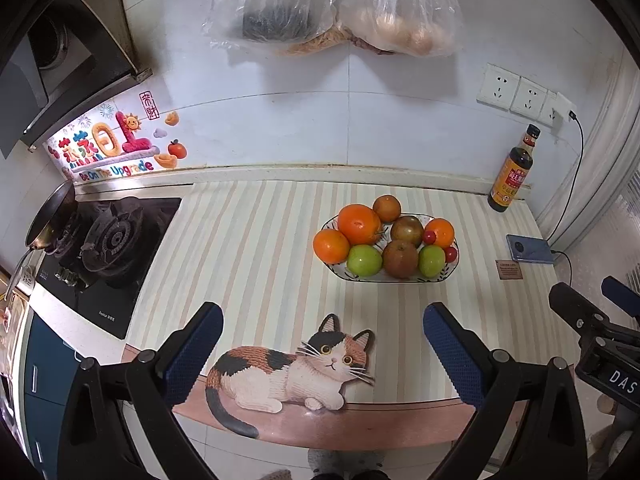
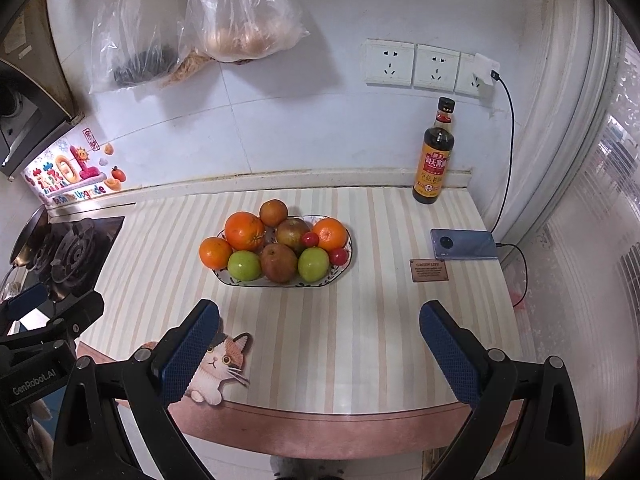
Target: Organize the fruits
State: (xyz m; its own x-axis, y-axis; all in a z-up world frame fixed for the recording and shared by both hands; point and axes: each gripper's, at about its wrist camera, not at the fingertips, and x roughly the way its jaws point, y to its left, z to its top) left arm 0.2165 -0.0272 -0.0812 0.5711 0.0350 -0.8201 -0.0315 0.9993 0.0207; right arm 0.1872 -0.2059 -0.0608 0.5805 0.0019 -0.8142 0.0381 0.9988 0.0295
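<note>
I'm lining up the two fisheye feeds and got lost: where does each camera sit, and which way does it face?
Left wrist: sits behind the open left tongs, facing the back wall over the counter; fruit plate ahead-right, stove left, right tongs at the right edge.
Right wrist: sits behind the open right tongs, facing the same wall; phone right, left tongs at the left edge.
Shared: plate, bottle, cat mat.

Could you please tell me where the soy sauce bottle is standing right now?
The soy sauce bottle stands upright at the back right of the counter against the wall, below the sockets, behind the phone and right of the fruit plate.
</note>
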